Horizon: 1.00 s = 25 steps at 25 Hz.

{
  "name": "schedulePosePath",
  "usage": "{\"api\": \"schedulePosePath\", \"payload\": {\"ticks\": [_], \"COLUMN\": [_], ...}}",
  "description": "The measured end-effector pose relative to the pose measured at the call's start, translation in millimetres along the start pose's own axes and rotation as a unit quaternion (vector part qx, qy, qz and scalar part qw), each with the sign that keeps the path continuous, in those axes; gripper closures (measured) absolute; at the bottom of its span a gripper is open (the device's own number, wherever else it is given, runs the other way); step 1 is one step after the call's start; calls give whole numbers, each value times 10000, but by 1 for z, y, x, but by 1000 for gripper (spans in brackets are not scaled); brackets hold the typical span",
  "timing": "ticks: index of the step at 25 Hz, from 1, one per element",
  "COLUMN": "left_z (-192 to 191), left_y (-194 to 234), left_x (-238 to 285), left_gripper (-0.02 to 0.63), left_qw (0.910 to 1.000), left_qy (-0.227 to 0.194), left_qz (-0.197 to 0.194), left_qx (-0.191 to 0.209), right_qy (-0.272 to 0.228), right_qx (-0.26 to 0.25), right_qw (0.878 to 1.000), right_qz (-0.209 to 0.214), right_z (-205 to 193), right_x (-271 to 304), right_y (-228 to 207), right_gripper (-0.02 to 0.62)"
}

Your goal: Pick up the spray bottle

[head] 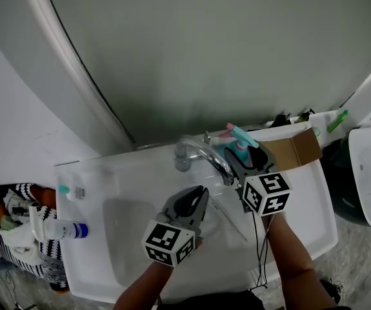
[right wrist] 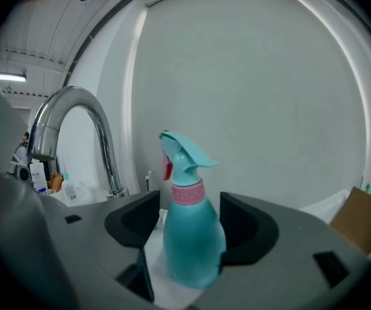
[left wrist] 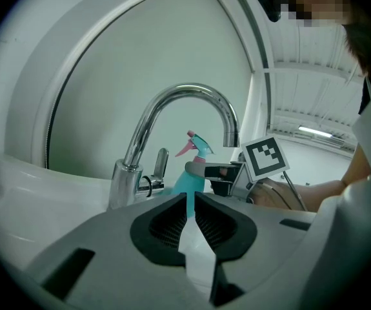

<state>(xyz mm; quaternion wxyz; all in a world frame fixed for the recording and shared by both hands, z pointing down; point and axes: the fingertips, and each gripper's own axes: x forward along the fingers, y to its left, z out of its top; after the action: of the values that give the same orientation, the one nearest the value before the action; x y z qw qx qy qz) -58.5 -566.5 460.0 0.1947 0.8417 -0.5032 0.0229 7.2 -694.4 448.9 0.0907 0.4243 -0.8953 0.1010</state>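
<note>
A teal spray bottle (head: 240, 150) with a pink collar and pink trigger stands upright on the back ledge of the white sink (head: 301, 205), to the right of the faucet. My right gripper (head: 239, 160) is open, its jaws on either side of the bottle's body (right wrist: 191, 237); the left pad stands clearly apart from it. The right gripper (right wrist: 189, 205) sits level with the bottle's lower half. My left gripper (head: 201, 190) hovers over the basin in front of the faucet, shut with nothing in it (left wrist: 190, 196). From there the bottle (left wrist: 191, 173) shows beyond its tips.
A chrome arched faucet (head: 204, 154) rises at the back of the sink, left of the bottle. A cardboard box (head: 295, 148) lies on the ledge to the right. A white bottle with a blue cap (head: 62, 229) and a small tube (head: 74, 190) lie at the left.
</note>
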Motion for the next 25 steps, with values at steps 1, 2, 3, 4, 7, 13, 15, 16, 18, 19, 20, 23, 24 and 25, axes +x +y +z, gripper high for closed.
{"api": "schedulePosePath", "payload": {"ticks": [1,2,3,4,7,13,15,16,18,19,20,23,24,25], "left_z": [0,1,1,1,-1,-4,-4,-3,-3,-2,-2,-2,-2,-2], "left_y": [1,2,3,4,6,2,1,0,-1,-1,-2,-5,-7,-9], "left_x": [0,0,0,0,0,-1,-1,-2,-3,-4,-5,-6,-7,-8], "left_gripper": [578,578,578,578,578,578,578,578,578,578,578,578,578,578], "left_qw": [10000,10000,10000,10000,10000,10000,10000,10000,10000,10000,10000,10000,10000,10000], "left_qy": [-6,-10,-13,-12,10,63,59,55,45,41,39,41,40,35], "left_qz": [3,7,14,22,53,40,31,29,33,38,43,47,43,41], "left_qx": [-3,-2,-4,-13,-62,-49,-40,-41,-44,-46,-50,-55,-47,-34], "right_qy": [-34,-66,-86,-94,-91,-82,-74,-79,-81,-78,-75,-72,-76,-85], "right_qx": [-17,-34,-57,-87,-156,-194,-226,-222,-189,-176,-167,-127,-111,-98], "right_qw": [10000,10000,9999,9999,9998,9998,9997,9997,9998,9998,9998,9999,9999,9999], "right_qz": [-20,-39,-55,-69,-74,-2,-13,-20,-34,-42,-51,-84,-99,-113], "right_z": [1,2,3,4,4,4,5,5,6,6,5,4,4,4], "right_x": [1,2,3,4,6,2,0,-2,-5,-7,-9,-15,-18,-21], "right_y": [0,-1,-1,-1,-2,-1,-2,-2,-3,-3,-3,-5,-5,-6], "right_gripper": [341,341,341,341,341,369,373,373,376,376,376,377,378,379]}}
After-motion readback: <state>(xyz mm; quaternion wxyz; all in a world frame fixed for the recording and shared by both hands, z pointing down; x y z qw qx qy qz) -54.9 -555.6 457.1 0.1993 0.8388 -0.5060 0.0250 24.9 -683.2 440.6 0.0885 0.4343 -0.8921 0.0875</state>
